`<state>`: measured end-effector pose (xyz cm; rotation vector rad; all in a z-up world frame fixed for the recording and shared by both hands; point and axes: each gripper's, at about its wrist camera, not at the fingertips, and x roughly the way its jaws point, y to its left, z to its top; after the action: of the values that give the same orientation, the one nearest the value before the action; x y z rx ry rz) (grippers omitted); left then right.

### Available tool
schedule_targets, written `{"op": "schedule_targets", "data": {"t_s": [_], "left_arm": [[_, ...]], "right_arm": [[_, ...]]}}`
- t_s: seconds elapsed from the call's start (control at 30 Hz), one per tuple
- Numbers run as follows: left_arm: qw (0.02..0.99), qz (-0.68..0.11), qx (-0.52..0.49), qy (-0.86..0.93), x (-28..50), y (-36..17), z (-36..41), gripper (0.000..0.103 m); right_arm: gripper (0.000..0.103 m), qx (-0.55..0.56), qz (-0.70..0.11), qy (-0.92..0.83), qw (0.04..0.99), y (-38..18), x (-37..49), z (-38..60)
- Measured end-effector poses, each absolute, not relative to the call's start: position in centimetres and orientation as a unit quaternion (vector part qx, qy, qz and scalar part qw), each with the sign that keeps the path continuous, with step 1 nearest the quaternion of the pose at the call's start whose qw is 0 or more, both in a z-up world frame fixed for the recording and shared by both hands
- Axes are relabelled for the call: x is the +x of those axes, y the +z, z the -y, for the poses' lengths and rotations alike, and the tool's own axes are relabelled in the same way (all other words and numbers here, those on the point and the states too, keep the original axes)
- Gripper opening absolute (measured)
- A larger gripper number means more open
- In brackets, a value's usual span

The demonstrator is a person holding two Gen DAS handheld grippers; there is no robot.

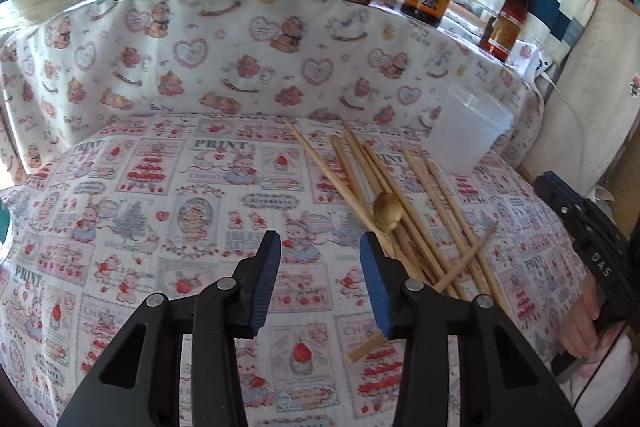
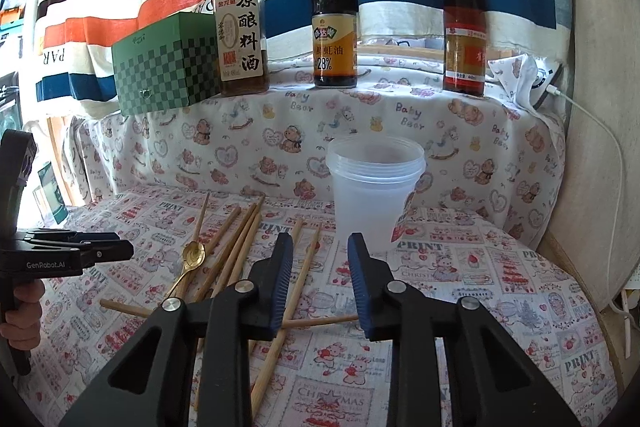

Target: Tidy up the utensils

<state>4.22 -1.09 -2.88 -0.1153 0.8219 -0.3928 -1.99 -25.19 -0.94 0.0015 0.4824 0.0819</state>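
The left gripper (image 1: 320, 281) is hovering with its jaws standing wide apart and gripping nothing, over the printed cloth (image 1: 160, 227) covering the desk. Just ahead and right of these jaws, the chopsticks (image 1: 404, 195) are lying in a loose crossed pile with a gold spoon (image 1: 387, 209) resting on them. The right gripper (image 2: 320, 279) is hanging with jaws also wide and bare; some chopsticks are passing beneath and left of them. A clear cup (image 2: 374, 195) is standing upright just beyond these jaws. Three bottles (image 2: 335, 15) are standing on the ledge behind, beside a green box (image 2: 168, 67).
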Motion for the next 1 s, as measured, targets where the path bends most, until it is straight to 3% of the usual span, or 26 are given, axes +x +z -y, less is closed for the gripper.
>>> {"op": "schedule_targets", "data": {"t_s": [0.1,0.23,0.4,0.53,0.77,0.83,1.0], "left_arm": [[0.874,-0.435,-0.071,-0.206,4.7,-2.6,2.4,0.039],[0.847,-0.499,-0.051,-0.177,6.3,-3.0,5.0,0.022],[0.848,-0.501,-0.066,-0.163,8.2,-2.2,6.7,0.022],[0.852,-0.503,-0.043,-0.139,9.2,-2.5,7.6,0.038],[0.846,-0.511,-0.057,-0.145,9.6,-3.7,8.0,0.037],[0.848,-0.509,-0.064,-0.132,9.8,-3.9,7.6,0.025],[0.831,-0.522,-0.121,-0.148,10.7,-5.8,6.3,0.017]], "right_arm": [[0.027,0.041,-0.259,0.053,0.964,-0.9,-1.5,26.5],[0.027,0.064,-0.266,0.04,0.961,-1.0,-1.1,27.8],[0.027,0.082,-0.27,0.032,0.959,-0.8,-0.9,28.8],[0.027,0.093,-0.271,0.029,0.958,-0.9,-0.9,29.2],[0.027,0.092,-0.277,0.028,0.956,-0.9,-0.8,29.1],[0.027,0.089,-0.275,0.027,0.957,-1.0,-0.8,29.0],[0.027,0.077,-0.276,0.022,0.958,-1.2,-0.7,28.7]]}}
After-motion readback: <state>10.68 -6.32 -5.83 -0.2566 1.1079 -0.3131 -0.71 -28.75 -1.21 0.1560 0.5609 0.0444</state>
